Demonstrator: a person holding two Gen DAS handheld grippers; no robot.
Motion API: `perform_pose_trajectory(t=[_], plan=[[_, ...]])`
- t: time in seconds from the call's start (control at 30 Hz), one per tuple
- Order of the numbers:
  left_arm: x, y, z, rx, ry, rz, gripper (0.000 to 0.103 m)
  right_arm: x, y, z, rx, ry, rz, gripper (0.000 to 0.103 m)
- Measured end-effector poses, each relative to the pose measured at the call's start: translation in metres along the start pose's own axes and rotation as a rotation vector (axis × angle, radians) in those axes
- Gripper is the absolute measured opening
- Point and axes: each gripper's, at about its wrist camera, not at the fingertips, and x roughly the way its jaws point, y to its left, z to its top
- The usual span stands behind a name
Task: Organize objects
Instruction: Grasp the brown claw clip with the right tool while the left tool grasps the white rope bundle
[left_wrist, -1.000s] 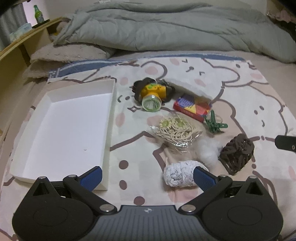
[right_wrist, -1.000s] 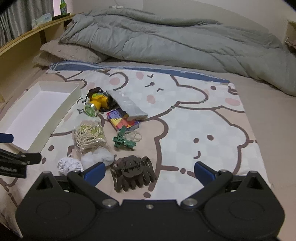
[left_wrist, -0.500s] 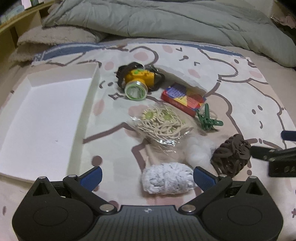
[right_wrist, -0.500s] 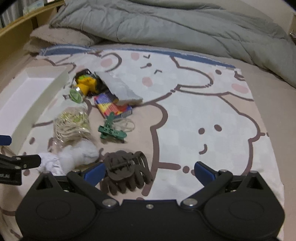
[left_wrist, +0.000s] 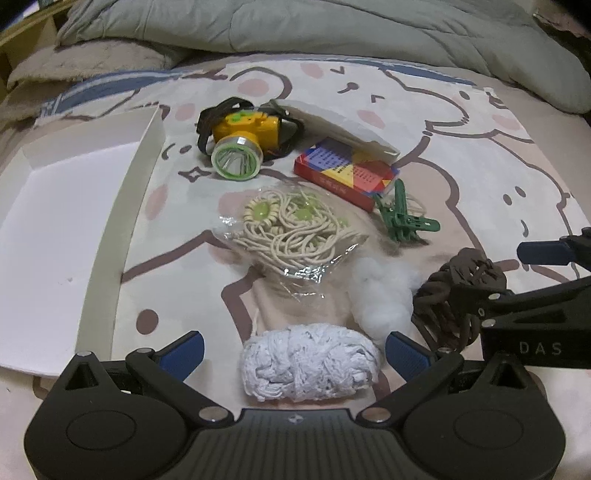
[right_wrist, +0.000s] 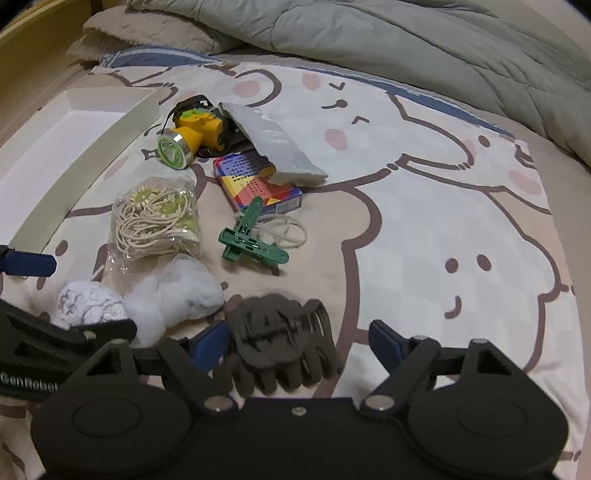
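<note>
Starting at the left, the white tray (left_wrist: 74, 206) lies on the bed beside the yellow headlamp (left_wrist: 243, 133) and the bag of cream cords (left_wrist: 295, 229). My left hand-held gripper (left_wrist: 293, 349) hangs with its fingers apart on either side of the white yarn ball (left_wrist: 310, 365), not touching it. Right of that lies the cotton puff (left_wrist: 384, 291). My right hand-held gripper (right_wrist: 297, 338) is spread wide around the brown hair claw (right_wrist: 280, 339), unclamped, near the green clip (right_wrist: 247, 236).
</note>
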Motion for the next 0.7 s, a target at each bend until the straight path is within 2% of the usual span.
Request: perform_pose_trajectory(t=[0.07, 0.2, 0.3, 0.37, 0.47, 0.7], plan=[[0.002, 0.003, 0.001, -0.015, 0.016, -0.018, 0.103, 0.003, -0.001, 0.001, -0.004, -0.002, 0.018, 0.082], [0.002, 0.002, 0.001, 0.002, 0.027, -0.029, 0.103, 0.004, -0.004, 0.001, 0.016, 0.014, 0.09, 0.068], [0.001, 0.0, 0.001, 0.01, 0.037, -0.038, 0.103, 0.003, -0.001, 0.001, 0.01, 0.025, 0.092, 0.067], [0.0, -0.001, 0.001, 0.011, 0.041, -0.053, 0.103, 0.0, -0.002, 0.002, 0.017, 0.013, 0.094, 0.063], [-0.001, -0.005, 0.0, 0.023, 0.041, -0.065, 0.103, -0.006, -0.007, 0.005, 0.049, -0.004, 0.11, 0.043], [0.007, -0.012, 0.003, 0.045, 0.085, -0.065, 0.099, -0.012, -0.016, 0.006, 0.092, -0.001, 0.075, 0.042]])
